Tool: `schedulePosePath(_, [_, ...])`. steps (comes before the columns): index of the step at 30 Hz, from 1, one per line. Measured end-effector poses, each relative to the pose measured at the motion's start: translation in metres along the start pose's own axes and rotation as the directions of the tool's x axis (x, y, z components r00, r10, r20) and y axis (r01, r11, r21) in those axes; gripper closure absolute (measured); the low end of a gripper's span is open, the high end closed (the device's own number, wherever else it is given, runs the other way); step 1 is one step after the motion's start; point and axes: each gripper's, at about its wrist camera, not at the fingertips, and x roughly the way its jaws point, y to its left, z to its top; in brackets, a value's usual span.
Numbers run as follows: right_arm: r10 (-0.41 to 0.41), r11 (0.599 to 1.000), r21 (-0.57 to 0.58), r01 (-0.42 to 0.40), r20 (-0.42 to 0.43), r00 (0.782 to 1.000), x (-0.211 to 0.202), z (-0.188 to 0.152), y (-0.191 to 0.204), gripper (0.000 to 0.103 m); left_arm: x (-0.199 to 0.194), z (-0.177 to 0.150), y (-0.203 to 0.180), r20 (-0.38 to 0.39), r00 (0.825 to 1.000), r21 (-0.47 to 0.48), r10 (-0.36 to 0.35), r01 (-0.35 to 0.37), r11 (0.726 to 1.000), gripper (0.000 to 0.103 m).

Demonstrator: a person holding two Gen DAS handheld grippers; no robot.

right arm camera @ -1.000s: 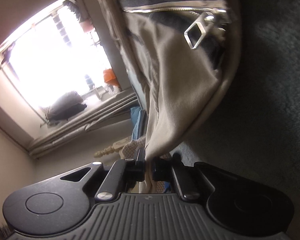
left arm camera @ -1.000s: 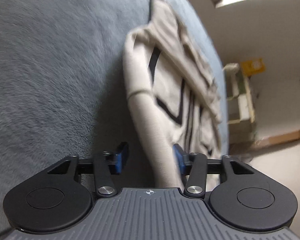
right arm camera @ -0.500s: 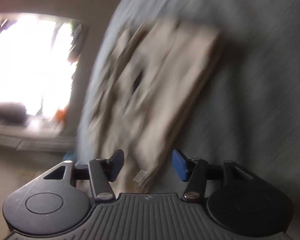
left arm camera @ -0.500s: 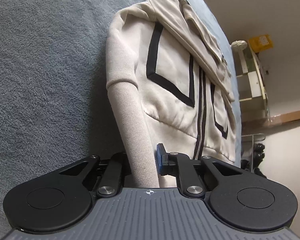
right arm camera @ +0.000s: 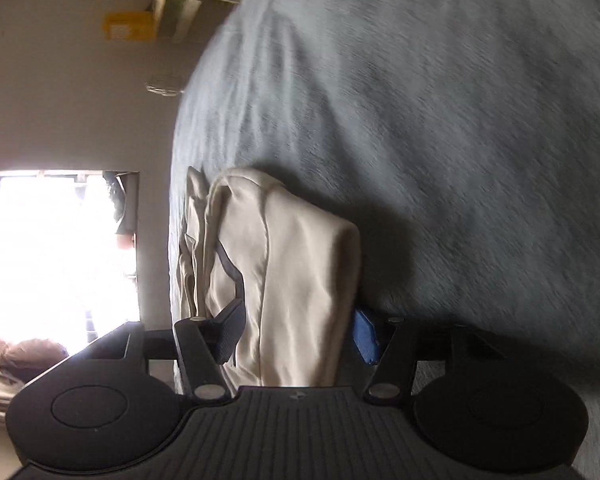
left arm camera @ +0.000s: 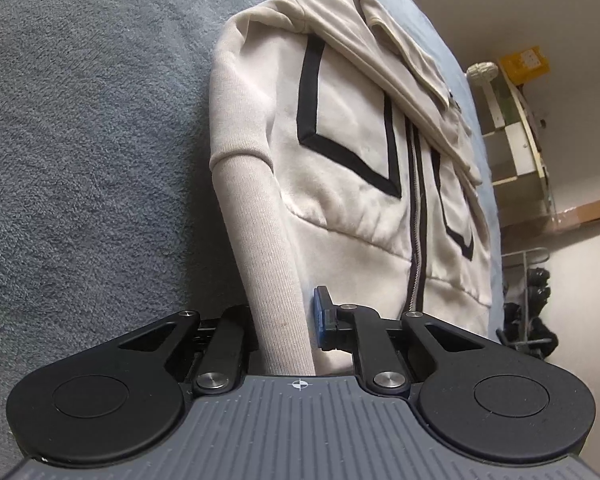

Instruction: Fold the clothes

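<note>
A cream zip jacket with black stripes lies partly folded on a grey-blue fleece blanket. My left gripper is shut on the jacket's ribbed hem band, which runs up from between the fingers. In the right wrist view the jacket shows as a folded cream bundle. My right gripper is open, its two fingers standing on either side of the bundle's near edge, with the right blue pad against the blanket.
Beyond the bed's edge stand a pale shelf unit with a yellow box on top and a rack with dark items on the floor. A bright window fills the left of the right wrist view.
My left gripper went from open to shut on the ribbed band. My right gripper let go of the jacket fabric, opened, and now straddles the folded bundle's edge.
</note>
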Motion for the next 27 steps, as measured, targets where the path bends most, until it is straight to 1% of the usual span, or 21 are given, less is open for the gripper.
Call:
schedulePosePath(1, [0.004,1.0,-0.008,-0.004,0.003,1.0,0.002,0.002,-0.001,0.056,0.0,-0.001,-0.002,0.001,1.0,0.016,0.002,-0.002,1.0,0.091])
schedulePosePath(2, [0.008,1.0,-0.015,-0.008,0.006,1.0,0.005,0.004,-0.001,0.07,-0.001,-0.001,-0.005,0.002,1.0,0.032,0.004,-0.004,0.999,0.094])
schedulePosePath(3, [0.013,1.0,-0.026,-0.012,0.006,1.0,0.005,0.006,-0.002,0.091,-0.001,-0.002,-0.007,0.004,1.0,0.047,0.006,-0.006,0.999,0.096])
schedulePosePath(4, [0.017,0.999,-0.037,-0.017,0.005,1.0,0.004,0.007,-0.003,0.096,-0.003,-0.002,-0.01,0.014,1.0,0.063,0.001,-0.002,0.998,0.099])
schedulePosePath(6, [0.049,0.996,-0.07,-0.048,0.01,0.999,0.003,0.008,0.005,0.097,-0.009,0.0,-0.016,0.05,0.999,0.079,-0.021,0.017,0.997,0.099])
schedulePosePath(9, [0.085,0.982,-0.169,-0.081,0.015,0.996,0.003,0.006,0.032,0.098,-0.018,0.009,-0.023,0.09,0.993,0.069,-0.076,0.07,0.995,0.1])
schedulePosePath(13, [0.131,0.944,-0.306,-0.123,0.004,0.991,0.006,0.008,0.079,0.098,-0.029,0.028,-0.039,0.143,0.982,0.09,-0.123,0.111,0.99,0.1])
schedulePosePath(16, [0.172,0.913,-0.375,-0.163,-0.01,0.985,0.015,0.012,0.116,0.098,-0.036,0.048,-0.053,0.189,0.971,0.118,-0.146,0.125,0.985,0.1])
schedulePosePath(18, [0.197,0.894,-0.406,-0.189,-0.023,0.98,0.024,0.016,0.137,0.098,-0.04,0.063,-0.06,0.215,0.964,0.13,-0.157,0.131,0.983,0.1])
schedulePosePath(21, [0.219,0.878,-0.427,-0.217,-0.046,0.975,0.037,0.021,0.16,0.098,-0.04,0.088,-0.069,0.242,0.956,0.149,-0.168,0.135,0.98,0.1])
schedulePosePath(27, [0.23,0.858,-0.453,-0.243,-0.084,0.97,0.075,0.033,0.202,0.098,-0.03,0.134,-0.084,0.274,0.948,0.185,-0.16,0.111,0.976,0.1])
